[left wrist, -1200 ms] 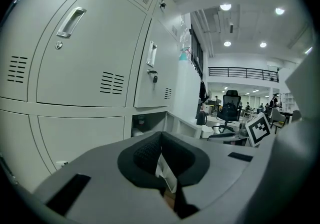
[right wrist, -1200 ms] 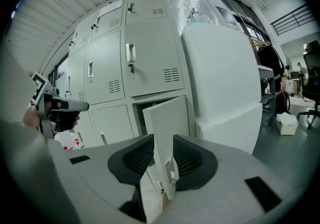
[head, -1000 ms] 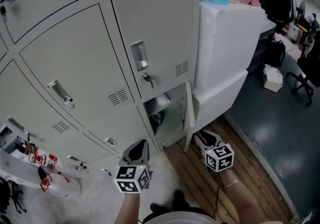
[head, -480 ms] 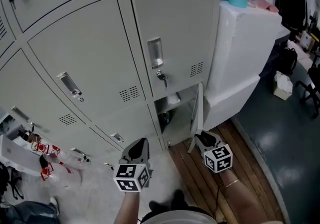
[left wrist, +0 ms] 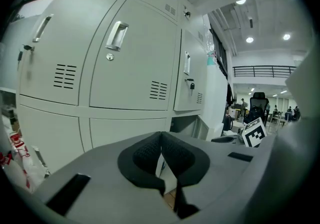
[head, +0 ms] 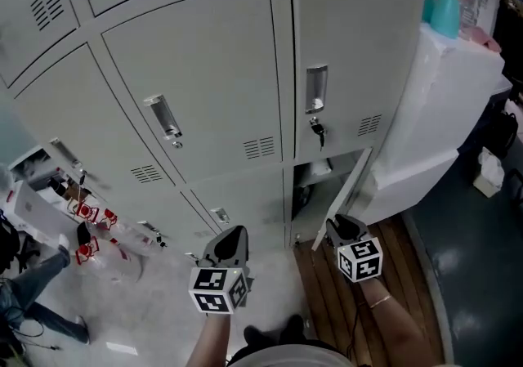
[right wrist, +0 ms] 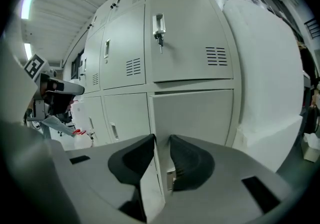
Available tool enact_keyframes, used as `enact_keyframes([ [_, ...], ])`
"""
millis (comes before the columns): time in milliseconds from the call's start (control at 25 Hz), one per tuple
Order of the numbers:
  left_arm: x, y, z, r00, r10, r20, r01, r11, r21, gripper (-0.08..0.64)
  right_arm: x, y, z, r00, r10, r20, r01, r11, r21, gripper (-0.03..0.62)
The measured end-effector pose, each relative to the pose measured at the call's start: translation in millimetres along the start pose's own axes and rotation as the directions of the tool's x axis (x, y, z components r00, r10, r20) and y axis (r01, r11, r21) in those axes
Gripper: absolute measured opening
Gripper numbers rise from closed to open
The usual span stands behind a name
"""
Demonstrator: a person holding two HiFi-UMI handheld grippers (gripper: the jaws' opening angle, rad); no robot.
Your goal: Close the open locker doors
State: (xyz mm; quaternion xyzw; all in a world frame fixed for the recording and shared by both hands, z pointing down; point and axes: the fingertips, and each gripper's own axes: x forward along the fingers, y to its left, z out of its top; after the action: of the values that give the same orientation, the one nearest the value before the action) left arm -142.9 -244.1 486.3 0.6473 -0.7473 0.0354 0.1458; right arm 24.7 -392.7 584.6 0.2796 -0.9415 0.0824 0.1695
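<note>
The grey locker bank [head: 204, 87] fills the head view. Only the bottom right locker door [head: 347, 194] stands open, hinged on its right, with shelves showing behind it. My right gripper [head: 337, 225] is at that door's free edge. In the right gripper view the door [right wrist: 195, 118] runs edge-on between the jaws of the right gripper [right wrist: 162, 140], and the pads close on it. My left gripper [head: 233, 234] hovers in front of the closed lower lockers. In its own view the left gripper [left wrist: 161, 138] is shut with nothing in it.
A white cabinet [head: 441, 112] stands against the lockers' right side with a teal spray bottle [head: 445, 6] on top. A key [head: 319, 132] hangs in the lock above the open door. Bags and bottles [head: 90, 226] lie at the left. Wooden boards [head: 343, 308] cover the floor.
The head view has swung so the lockers sit more square and further right. Both grippers have shifted sideways along the lockers. The right gripper stays on the open door's edge.
</note>
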Motion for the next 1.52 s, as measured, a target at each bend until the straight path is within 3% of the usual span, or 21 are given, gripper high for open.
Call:
enact_keyframes([
  [720,-36.5,67.4,-5.1,0.988,0.151,0.014,-0.150,0.987,-0.050,0.020,95.8,27.2,32.2,0.998,0.032,-0.048,-0.035,0.997,-0.063,0.094],
  [1520,-34.1,95.5,-1.1,0.980,0.195,0.025,-0.193,0.978,-0.076,0.020,147.3,14.7,47.3,0.994,-0.001,-0.109,-0.009,0.996,-0.090,0.072],
])
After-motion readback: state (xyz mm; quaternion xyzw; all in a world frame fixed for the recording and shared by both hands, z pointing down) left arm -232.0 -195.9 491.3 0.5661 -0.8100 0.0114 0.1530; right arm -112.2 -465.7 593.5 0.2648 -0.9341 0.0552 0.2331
